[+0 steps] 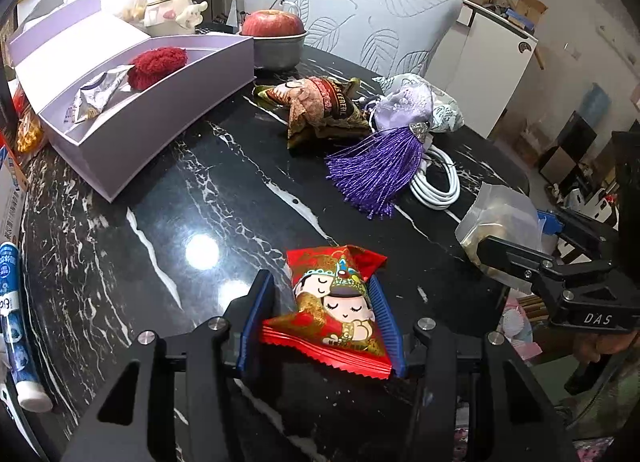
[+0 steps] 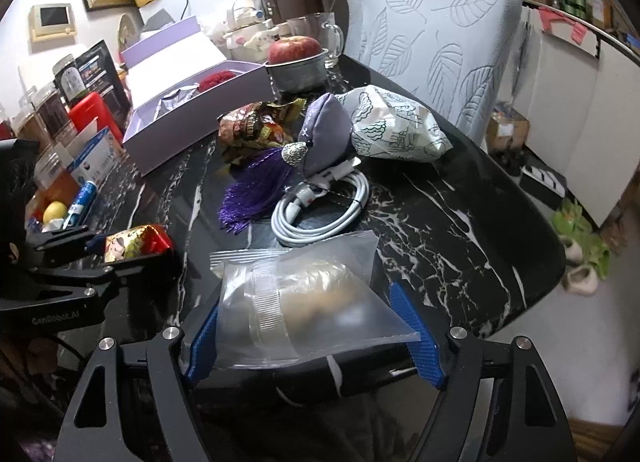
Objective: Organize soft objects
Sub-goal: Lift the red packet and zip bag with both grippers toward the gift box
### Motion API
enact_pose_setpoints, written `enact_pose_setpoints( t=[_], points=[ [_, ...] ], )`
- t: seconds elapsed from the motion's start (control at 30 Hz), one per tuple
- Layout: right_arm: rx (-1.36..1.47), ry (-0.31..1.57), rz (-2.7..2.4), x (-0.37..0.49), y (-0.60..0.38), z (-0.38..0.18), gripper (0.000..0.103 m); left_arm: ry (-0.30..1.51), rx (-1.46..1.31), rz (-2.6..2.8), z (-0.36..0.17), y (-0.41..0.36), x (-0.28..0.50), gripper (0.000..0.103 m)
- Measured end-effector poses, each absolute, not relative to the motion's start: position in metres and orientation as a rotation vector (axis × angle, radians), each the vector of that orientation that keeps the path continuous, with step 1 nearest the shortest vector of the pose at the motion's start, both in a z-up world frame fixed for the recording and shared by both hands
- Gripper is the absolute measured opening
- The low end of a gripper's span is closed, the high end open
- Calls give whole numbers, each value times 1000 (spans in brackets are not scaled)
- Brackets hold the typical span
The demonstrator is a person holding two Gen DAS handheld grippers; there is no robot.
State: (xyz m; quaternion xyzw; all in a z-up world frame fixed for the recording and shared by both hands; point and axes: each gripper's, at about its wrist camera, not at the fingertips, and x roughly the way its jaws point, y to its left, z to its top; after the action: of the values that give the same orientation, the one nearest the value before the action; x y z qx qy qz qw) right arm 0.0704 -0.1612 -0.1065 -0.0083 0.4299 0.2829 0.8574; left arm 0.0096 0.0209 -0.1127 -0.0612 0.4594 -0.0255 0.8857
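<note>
My left gripper (image 1: 322, 294) is shut on a red cartoon snack packet (image 1: 336, 302) just above the black marble table (image 1: 160, 197); it also shows in the right wrist view (image 2: 136, 246). My right gripper (image 2: 316, 318) is shut on a clear plastic pouch (image 2: 304, 302), also seen in the left wrist view (image 1: 500, 221). A lilac box (image 1: 132, 93) at the far left holds a red knit ball (image 1: 158, 65) and a silver packet (image 1: 96, 97). A brown snack packet (image 1: 320, 109), a purple tasselled sachet (image 1: 396, 141) and a printed white pouch (image 2: 396, 129) lie mid-table.
A coiled white cable (image 2: 320, 209) lies beside the tassel. An apple in a metal bowl (image 1: 276, 41) stands behind the box. A leaf-patterned chair (image 1: 372, 21) stands behind the table. A toothpaste tube (image 1: 18, 326) and jars crowd the left edge.
</note>
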Motion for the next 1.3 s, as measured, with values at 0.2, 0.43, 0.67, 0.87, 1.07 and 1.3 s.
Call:
enact_pose_setpoints(
  t=[0.2,0.43,0.67,0.87,1.07,1.3],
  points=[
    [-14,885,631,58,-160,-98,79,939,-129,-54,-104,18,0,49],
    [-12,886,701,46,-150,-94,79,917,-131,-33,-92,20,-15,49],
    [-19,863,784,36,-135,-84,79,878,-140,18,-75,32,-34,49],
    [-44,798,854,30,-121,-64,79,817,-123,48,-50,39,-40,49],
    [-40,712,909,30,-111,-34,79,734,-107,68,-20,47,-45,49],
    [-44,618,949,36,-98,2,79,649,-85,104,12,58,-44,49]
  ],
)
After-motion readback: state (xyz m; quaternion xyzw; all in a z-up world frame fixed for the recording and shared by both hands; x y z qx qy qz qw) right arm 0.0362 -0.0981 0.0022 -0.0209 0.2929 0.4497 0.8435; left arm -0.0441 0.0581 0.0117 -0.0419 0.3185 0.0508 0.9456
